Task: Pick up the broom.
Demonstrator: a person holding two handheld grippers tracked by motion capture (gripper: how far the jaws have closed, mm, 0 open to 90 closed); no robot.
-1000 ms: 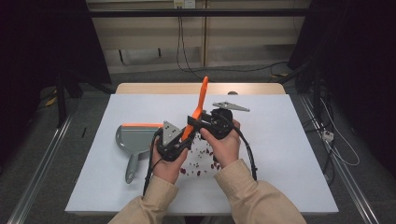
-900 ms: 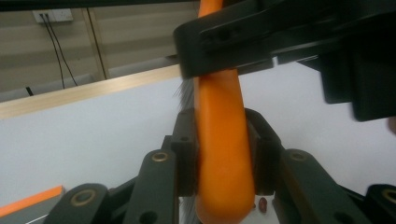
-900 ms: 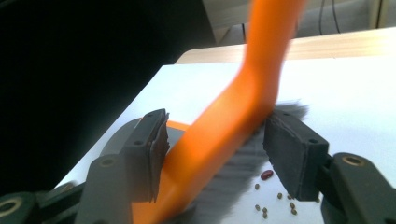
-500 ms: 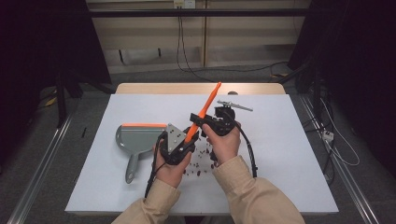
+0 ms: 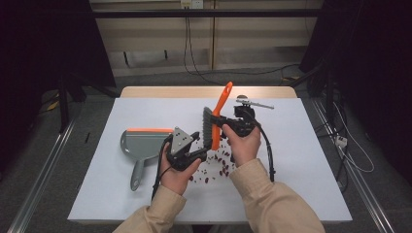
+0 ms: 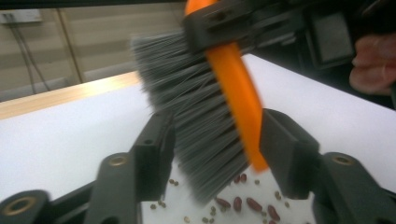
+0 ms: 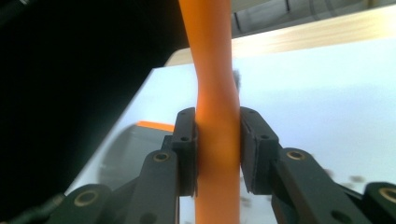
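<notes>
White worktop, beans scattered | right gripper clamps brush handle, jaws just closing | left gripper just opening, brush head loose between | sweep low toward dustpan

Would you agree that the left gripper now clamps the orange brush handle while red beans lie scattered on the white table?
Not quite: the right gripper clamps the brush by its orange handle, as the right gripper view shows. The left gripper's jaws have just been opening, and its pads stand off the brush head. The beans do lie scattered.
</notes>
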